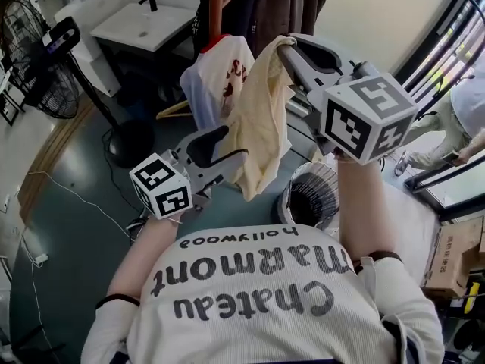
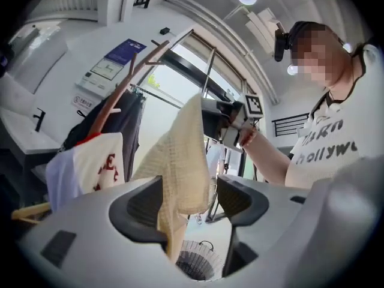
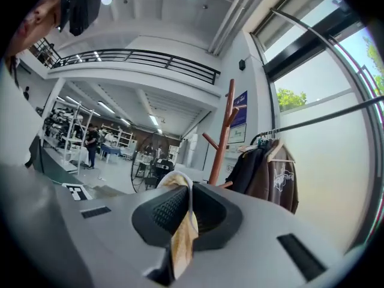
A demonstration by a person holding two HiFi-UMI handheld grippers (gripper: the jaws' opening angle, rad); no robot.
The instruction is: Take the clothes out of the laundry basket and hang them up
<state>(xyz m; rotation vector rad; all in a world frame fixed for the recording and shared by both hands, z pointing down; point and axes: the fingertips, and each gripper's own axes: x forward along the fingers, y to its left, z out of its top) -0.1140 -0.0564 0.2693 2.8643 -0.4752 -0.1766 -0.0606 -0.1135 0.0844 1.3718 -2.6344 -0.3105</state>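
Your shirt is filling the near edge of the head view, with both arms reaching out past it. Your right gripper is sitting high on the right, jaws pressed together on the top edge of the cream cloth. That cloth is hanging down from the pinch, above and left of the basket on the floor. Your left gripper is sitting lower and to the left with its jaws spread wide. The cloth's lower part is hanging between them, close against the left pad and clear of the right one.

Just beyond the cloth, a wooden stand is rising with a white tee draped on it, right in the line you are facing. Dark jackets are hanging farther right, a fan is standing far left, and a person is crouching at the right edge.

Only the left gripper view is showing the basket straight below through the jaw gap. Only the right gripper view is showing the strip of cloth squeezed between the pads, and a balcony far behind.
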